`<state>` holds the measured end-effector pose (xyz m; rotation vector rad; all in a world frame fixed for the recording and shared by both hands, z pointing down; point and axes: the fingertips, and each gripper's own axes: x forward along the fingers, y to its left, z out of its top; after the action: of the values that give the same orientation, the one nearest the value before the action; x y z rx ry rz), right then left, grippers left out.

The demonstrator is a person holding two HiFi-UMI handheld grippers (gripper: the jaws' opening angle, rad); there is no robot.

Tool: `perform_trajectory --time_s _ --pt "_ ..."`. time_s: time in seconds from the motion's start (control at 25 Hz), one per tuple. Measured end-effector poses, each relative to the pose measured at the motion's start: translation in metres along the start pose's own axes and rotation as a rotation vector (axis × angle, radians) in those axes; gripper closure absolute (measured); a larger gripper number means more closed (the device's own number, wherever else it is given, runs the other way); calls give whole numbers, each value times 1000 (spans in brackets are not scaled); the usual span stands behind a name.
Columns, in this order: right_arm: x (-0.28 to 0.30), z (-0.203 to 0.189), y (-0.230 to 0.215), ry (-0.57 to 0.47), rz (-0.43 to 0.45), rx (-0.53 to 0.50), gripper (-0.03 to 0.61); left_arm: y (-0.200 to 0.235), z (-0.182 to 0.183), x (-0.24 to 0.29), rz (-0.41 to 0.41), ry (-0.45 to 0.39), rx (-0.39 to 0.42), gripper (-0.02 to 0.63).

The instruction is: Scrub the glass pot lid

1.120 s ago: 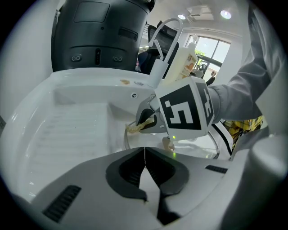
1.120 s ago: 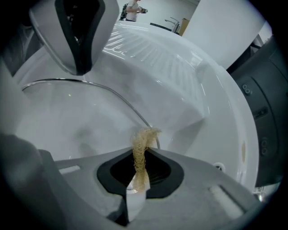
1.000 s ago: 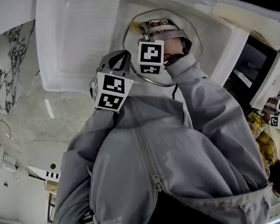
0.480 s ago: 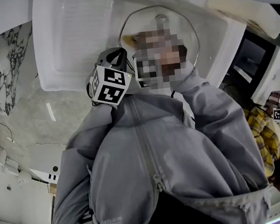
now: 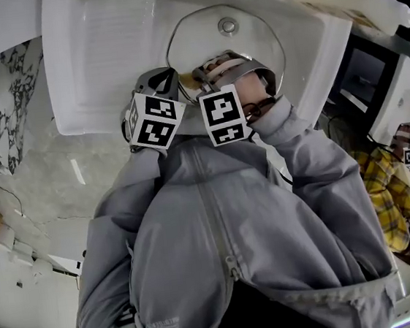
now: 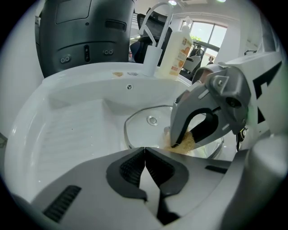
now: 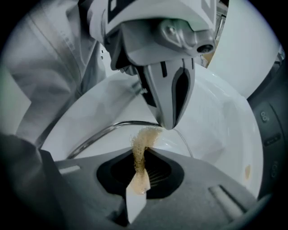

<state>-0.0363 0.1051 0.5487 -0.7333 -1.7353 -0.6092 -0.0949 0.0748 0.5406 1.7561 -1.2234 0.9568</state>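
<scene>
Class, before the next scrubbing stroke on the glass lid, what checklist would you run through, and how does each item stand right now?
1. Sponge clamped in right gripper: ok.
2. Left gripper shut, with its tip at the lid rim: ok.
3. Left gripper actually pinching the rim: cannot tell.
4. Lid inside the sink: ok.
5. Sponge touching the glass: cannot tell.
</scene>
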Motion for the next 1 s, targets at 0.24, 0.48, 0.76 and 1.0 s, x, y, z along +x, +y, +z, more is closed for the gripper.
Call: perform_trajectory --time_s 0.24,0.48,0.76,1.0 --pt "-15 2 26 -36 66 5 546 -1 0 0 2 2 2 606" --pt "-30 -3 45 -74 168 66 546 -3 0 -1 -4 8 17 606" --pt "-40 -11 32 -273 266 427 546 -3 -1 0 -9 13 18 606" --pt "-45 -7 37 -333 333 457 535 -2 -1 -1 -12 16 15 606"
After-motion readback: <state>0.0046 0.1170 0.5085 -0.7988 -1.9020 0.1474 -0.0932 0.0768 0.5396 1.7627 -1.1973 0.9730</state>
